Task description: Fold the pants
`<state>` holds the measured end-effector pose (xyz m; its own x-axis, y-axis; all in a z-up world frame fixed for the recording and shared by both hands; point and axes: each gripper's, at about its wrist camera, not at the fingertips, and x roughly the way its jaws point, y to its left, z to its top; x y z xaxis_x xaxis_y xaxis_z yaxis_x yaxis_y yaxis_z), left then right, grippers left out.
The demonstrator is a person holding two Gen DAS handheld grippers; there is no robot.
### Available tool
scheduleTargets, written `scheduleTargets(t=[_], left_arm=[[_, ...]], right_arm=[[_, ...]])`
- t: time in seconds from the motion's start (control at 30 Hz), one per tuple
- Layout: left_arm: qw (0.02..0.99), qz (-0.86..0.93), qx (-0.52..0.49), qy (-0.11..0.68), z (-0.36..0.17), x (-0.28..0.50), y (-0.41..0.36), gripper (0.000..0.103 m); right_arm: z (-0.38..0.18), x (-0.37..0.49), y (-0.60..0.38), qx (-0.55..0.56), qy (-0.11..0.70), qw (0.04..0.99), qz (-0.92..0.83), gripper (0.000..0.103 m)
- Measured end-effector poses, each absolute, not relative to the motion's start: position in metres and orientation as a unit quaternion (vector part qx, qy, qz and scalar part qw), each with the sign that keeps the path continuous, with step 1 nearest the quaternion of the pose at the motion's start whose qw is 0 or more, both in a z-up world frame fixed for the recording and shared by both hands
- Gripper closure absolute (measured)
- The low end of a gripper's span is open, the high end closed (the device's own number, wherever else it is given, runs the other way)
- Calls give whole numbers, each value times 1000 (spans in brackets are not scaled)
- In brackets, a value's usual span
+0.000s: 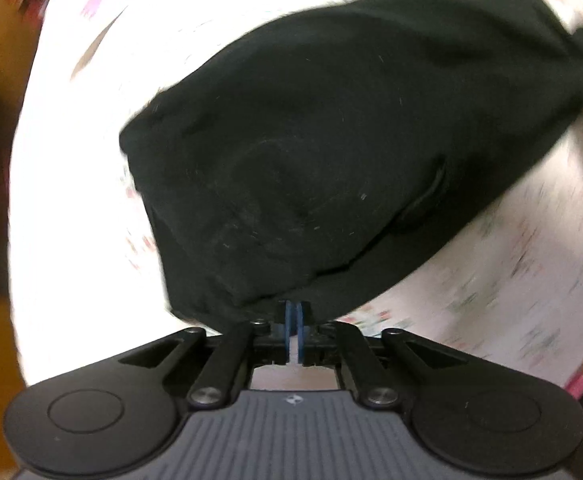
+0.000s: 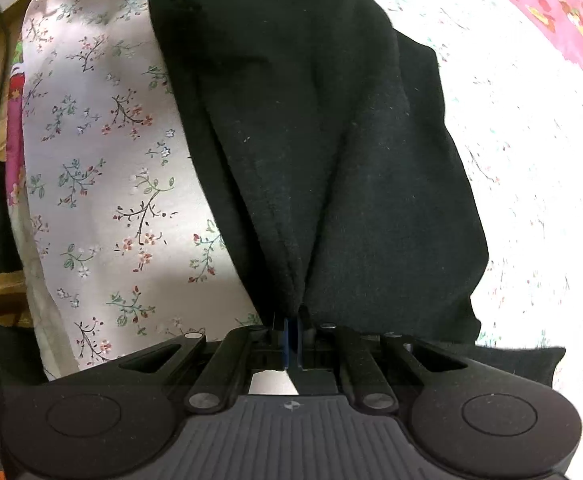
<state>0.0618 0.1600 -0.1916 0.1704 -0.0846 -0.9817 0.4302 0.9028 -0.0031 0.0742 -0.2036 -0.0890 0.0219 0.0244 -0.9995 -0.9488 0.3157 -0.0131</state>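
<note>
Black pants (image 1: 331, 140) lie on a white flowered sheet (image 2: 103, 168), running toward twelve o'clock in the right wrist view, with the left gripper (image 1: 294, 312) and right gripper (image 2: 291, 330) each pinching a fold of the fabric.

the pants (image 2: 323, 140) ahead of the fingers are plain black, flecked with pale lint. the sheet (image 2: 103, 168) left of the fingers is white with small sprigs: dark stems, green leaves, red and pink blossoms. a pink patch (image 2: 547, 12) with orange and red motifs lies far ahead to the right. the gripper pads (image 1: 294, 316) are blue, the linkages black.
</note>
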Motion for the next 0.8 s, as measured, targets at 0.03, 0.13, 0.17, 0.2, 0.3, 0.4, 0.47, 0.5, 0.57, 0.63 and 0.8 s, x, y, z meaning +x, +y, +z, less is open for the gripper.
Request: scheduleTargets(t=[0.03, 0.13, 0.17, 0.2, 0.3, 0.4, 0.47, 0.5, 0.57, 0.63, 0.8], left_arm=[[757, -163, 109, 623, -190, 61, 161, 87], [777, -140, 29, 613, -189, 54, 163, 83], [782, -131, -1, 610, -191, 52, 165, 79], [785, -124, -21, 606, -193, 51, 165, 72], [800, -70, -39, 594, -205, 49, 168, 71], [811, -34, -59, 581, -206, 53, 179, 70], [822, -24, -45, 567, -202, 56, 180, 64], [826, -20, -34, 562, -201, 58, 179, 63], [830, -12, -29, 557, -198, 61, 180, 63], [832, -10, -27, 553, -195, 61, 181, 61], [844, 20, -13, 535, -200, 80, 187, 57]], right_arm=[[-90, 75, -203, -410, 564, 585, 413, 103], [-100, 68, -197, -414, 561, 586, 414, 103], [-102, 68, -196, -413, 561, 586, 413, 103], [-100, 69, -196, -412, 562, 587, 413, 103], [-101, 67, -197, -411, 561, 588, 414, 103], [-100, 67, -199, -410, 558, 589, 416, 103], [-101, 67, -200, -409, 557, 591, 417, 103], [-101, 67, -200, -409, 556, 591, 418, 103], [-101, 66, -200, -409, 554, 592, 419, 103], [-101, 66, -202, -406, 553, 594, 420, 103], [-106, 66, -201, -400, 558, 596, 417, 103]])
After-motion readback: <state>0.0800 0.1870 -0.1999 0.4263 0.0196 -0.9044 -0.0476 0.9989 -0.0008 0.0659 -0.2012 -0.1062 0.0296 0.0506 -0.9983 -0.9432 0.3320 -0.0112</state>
